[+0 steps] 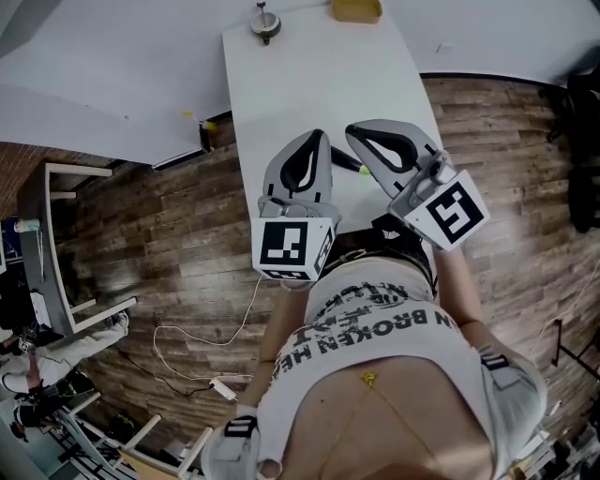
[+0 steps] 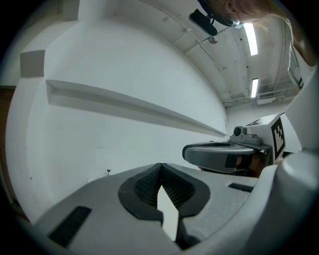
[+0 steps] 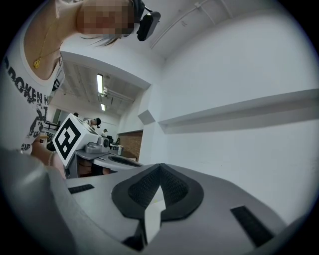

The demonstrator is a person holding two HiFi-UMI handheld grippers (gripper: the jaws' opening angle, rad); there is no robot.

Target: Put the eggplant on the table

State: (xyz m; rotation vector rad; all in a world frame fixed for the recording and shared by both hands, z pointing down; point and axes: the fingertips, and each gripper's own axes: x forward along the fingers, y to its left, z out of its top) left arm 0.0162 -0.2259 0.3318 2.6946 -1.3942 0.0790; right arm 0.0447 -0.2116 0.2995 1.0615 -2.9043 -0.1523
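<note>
Though the left tool [image 1: 317, 141] and right tool [image 1: 360, 134] are closed on nothing, they hide part of the table [image 1: 300, 75].

Head view steeply down; gripper views level, seemingly facing wall [image 2: 99, 139]

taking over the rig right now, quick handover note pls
Left gripper: shut, nothing between the jaws, over the near end of the long white table.
Right gripper: shut, empty, close beside the left one.
Eggplant: not clearly in view. A small dark, green-tipped thing lies on the table between the grippers, mostly hidden; cannot tell what it is.
Far end: yellow container, small metal object.
Done: nothing certain.
Left: find the eggplant and confirm it is on the table.
</note>
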